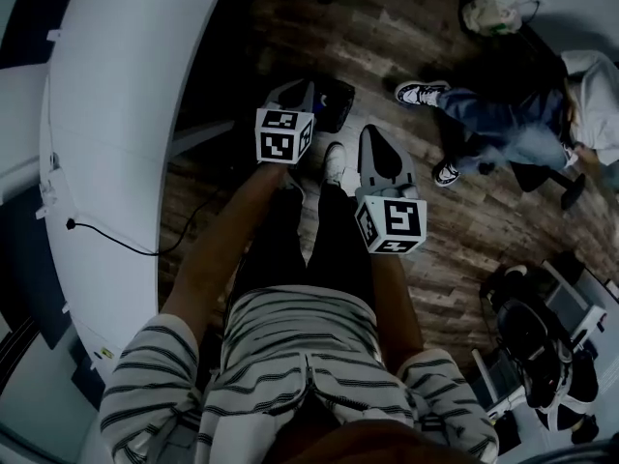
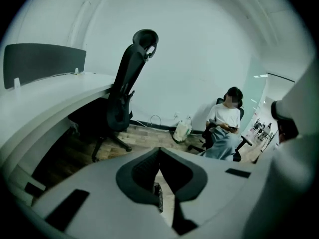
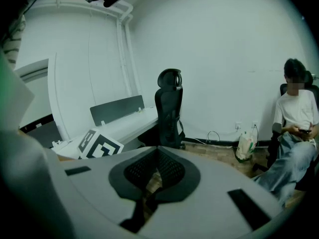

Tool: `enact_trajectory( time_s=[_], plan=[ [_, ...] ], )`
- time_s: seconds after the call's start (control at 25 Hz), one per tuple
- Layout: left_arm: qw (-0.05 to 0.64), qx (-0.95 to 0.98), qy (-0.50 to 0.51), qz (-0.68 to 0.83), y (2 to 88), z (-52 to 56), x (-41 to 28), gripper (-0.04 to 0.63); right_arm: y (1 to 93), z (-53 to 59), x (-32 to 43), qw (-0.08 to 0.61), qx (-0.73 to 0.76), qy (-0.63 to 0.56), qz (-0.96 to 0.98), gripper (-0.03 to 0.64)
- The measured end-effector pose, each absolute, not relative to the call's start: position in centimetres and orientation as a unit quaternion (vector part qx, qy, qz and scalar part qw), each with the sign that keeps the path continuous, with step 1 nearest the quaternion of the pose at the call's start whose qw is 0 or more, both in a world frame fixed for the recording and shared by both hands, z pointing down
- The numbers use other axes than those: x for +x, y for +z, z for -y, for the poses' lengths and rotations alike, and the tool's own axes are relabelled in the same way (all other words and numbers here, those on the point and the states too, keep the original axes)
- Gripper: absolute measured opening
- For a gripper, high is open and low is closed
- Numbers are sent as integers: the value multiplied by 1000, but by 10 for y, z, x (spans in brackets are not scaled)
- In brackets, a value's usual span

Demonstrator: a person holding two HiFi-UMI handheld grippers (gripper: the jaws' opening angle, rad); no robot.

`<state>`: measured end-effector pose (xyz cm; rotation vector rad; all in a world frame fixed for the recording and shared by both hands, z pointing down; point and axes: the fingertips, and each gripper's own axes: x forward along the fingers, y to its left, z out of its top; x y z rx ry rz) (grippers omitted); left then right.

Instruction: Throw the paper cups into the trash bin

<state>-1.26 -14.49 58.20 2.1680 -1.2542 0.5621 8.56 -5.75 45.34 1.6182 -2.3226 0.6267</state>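
**No cup held, no bin in sight: you have to find a cup first**

Neither a paper cup nor the trash bin shows in any view, so I judge the task to be at a searching step, between pickups or before the first.

At your left, the white curved desk (image 1: 106, 162) runs down the side of the head view. The part that shows carries only a dark cable (image 1: 106, 235). The left gripper view adds a grey divider panel (image 2: 42, 63) along the desk's far edge and a black office chair (image 2: 127, 93) pushed up to its front edge.

Your left gripper (image 1: 302, 87) is closed, its fingers (image 2: 144, 171) meeting at the tips with nothing between them. Just beside it, your right gripper (image 1: 372, 135) is the same: its fingers (image 3: 172, 171) are pressed together at the tips and hold nothing.

Both forearms are bent forward at waist height. The grippers sit side by side over the wooden floor (image 1: 464, 249) above your shoes, the left a little further ahead. Both point roughly level across the room rather than down.

Further right, a seated person (image 1: 503, 129) and a light bag (image 1: 491, 13) on the floor are well apart from you.

Next you need to turn or walk until a cup comes into view. Then part one pair of fingers wide before closing in on it, and squeeze lightly, since a paper cup will probably crush easily.
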Motion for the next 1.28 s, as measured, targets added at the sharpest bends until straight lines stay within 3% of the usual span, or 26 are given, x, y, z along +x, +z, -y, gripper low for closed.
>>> enact_trajectory(
  time_s=[0.44, 1.28],
  plan=[
    [263, 821, 160, 482, 497, 123, -13, 23, 400, 57, 83, 102, 554, 189, 805, 17],
    [151, 847, 82, 503, 326, 77, -30, 23, 302, 54, 65, 62, 537, 131, 831, 17]
  ],
)
